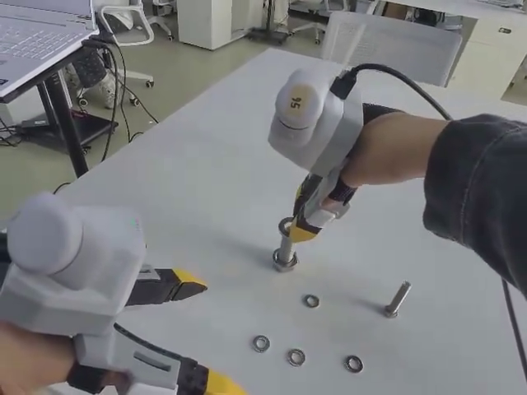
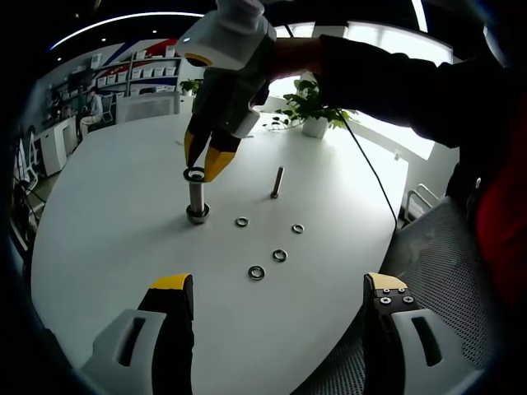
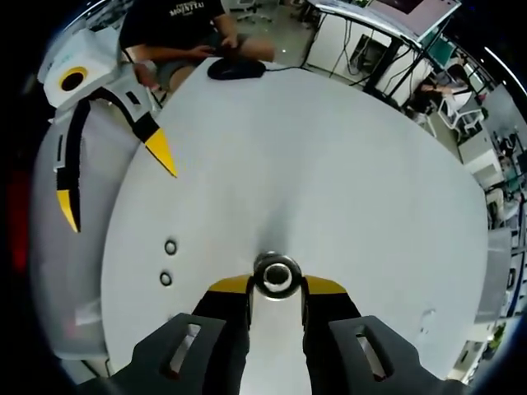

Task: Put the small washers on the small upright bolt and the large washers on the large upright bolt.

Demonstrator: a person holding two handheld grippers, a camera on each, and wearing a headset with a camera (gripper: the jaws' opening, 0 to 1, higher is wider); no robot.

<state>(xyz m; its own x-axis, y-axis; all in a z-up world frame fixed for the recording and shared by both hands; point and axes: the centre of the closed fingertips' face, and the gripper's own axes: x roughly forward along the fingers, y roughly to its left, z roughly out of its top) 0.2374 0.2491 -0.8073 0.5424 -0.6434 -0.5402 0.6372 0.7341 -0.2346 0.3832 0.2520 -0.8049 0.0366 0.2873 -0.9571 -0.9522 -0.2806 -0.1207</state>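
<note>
My right gripper (image 1: 293, 230) is shut on a large washer (image 1: 286, 224) and holds it at the top of the large upright bolt (image 1: 285, 252), mid-table. Its own view looks down on the ring (image 3: 260, 271), pinched in the right gripper (image 3: 277, 285). The small upright bolt (image 1: 396, 299) stands to the right. Several small washers lie flat in front, one (image 1: 311, 301) close to the large bolt, another (image 1: 261, 343) nearer me. My left gripper (image 1: 206, 333) hovers open and empty at the near left. From the left gripper (image 2: 278, 284) I see the bolt (image 2: 197, 196) and right gripper (image 2: 206, 160).
The white round table (image 1: 206, 164) is bare around the bolts and washers. A laptop (image 1: 37, 33) sits on a stand past the table's far left edge, with cables below. A person's sleeve (image 1: 473, 189) reaches in from the right.
</note>
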